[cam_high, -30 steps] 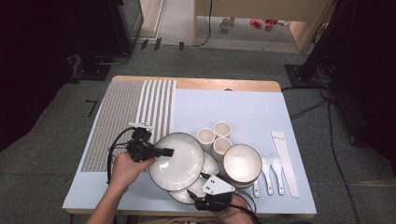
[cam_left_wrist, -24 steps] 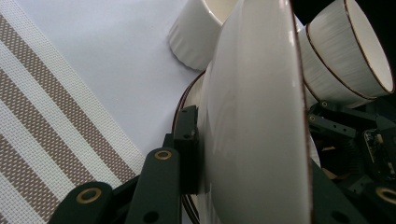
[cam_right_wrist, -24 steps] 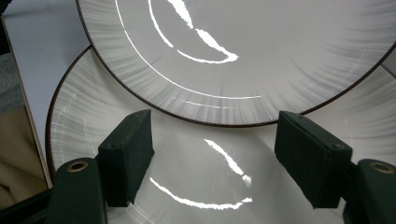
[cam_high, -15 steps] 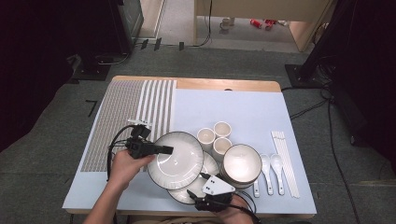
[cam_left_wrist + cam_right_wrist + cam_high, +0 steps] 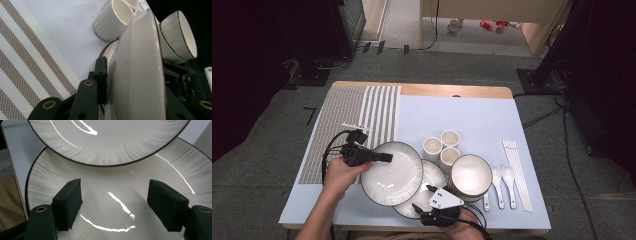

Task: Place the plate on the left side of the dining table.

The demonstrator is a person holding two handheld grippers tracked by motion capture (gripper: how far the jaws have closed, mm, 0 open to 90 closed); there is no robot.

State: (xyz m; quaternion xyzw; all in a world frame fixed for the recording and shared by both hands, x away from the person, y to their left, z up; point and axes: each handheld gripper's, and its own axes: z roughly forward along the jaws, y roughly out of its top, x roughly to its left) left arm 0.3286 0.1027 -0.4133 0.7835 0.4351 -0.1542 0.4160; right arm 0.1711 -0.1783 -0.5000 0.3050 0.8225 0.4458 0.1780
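While our left gripper (image 5: 382,157) clamps its jaws on the left rim of the wide, dark-rimmed white ceramic plate (image 5: 392,172), tilted above a second plate (image 5: 120,195), our right gripper (image 5: 113,205) waits released over that one.

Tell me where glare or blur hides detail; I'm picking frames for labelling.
High view: dark edges of the room, small bright spots on the top plate. Left gripper view: the plate sits soft and washed out close to the lens, cups sharper. Right gripper view: white streaks of glare cross the lower plate; the right tongs look crisp.
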